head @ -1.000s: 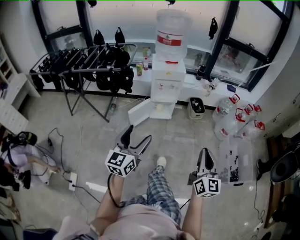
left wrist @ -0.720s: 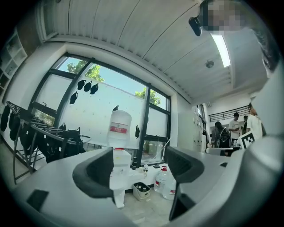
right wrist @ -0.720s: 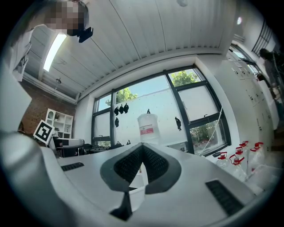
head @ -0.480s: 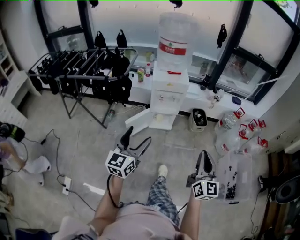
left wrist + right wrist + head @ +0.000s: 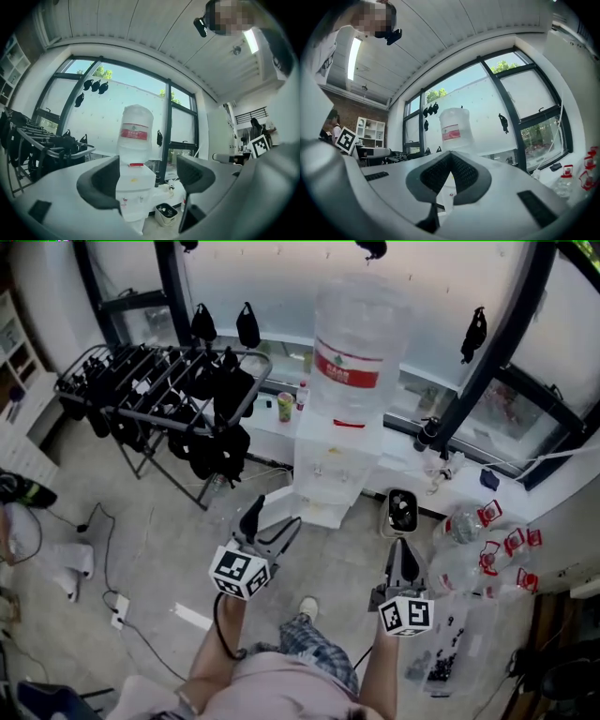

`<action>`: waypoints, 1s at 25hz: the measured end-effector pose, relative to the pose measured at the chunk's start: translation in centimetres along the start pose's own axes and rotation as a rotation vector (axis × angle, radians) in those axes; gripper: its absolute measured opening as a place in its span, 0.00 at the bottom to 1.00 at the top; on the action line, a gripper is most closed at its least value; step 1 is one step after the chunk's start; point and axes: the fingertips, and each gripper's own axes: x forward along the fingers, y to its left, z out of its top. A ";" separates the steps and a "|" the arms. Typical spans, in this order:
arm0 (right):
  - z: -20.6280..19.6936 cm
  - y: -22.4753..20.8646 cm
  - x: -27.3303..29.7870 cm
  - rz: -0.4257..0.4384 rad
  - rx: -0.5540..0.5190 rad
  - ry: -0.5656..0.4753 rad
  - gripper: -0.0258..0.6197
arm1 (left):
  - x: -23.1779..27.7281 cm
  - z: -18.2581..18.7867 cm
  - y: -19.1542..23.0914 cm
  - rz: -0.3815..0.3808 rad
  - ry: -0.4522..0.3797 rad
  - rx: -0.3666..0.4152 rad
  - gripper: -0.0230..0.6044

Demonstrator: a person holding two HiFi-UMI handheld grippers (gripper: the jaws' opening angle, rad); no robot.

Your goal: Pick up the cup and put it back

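Grey floor [image 5: 159, 549]: water dispenser [image 5: 333, 460] stands at frame centre; drying rack [image 5: 150, 390] upper left; small bin [image 5: 401, 512] just right of dispenser; water jugs [image 5: 466, 526] at right; power strip [image 5: 116, 606] with cables, lower left.

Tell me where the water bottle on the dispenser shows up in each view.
Head view: the water bottle is top centre, on the white dispenser.
Left gripper view: centre of the picture.
Right gripper view: centre, slightly above the middle.
Shared landmark: the black window post just right of the bottle in all three views.
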 end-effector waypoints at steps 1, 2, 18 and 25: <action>0.0 -0.9 1.6 0.014 0.001 0.005 0.07 | 1.4 0.1 0.3 0.013 0.000 -0.001 0.62; 0.1 -1.7 3.1 0.029 0.001 0.010 0.07 | 2.6 0.1 0.7 0.026 0.000 -0.002 0.62; -0.1 -5.5 14.7 0.108 0.005 0.061 0.07 | 10.9 0.5 5.0 0.112 0.041 0.006 0.62; -0.8 -6.0 17.0 0.080 0.014 0.072 0.07 | 13.7 0.0 5.9 0.071 0.070 0.017 0.62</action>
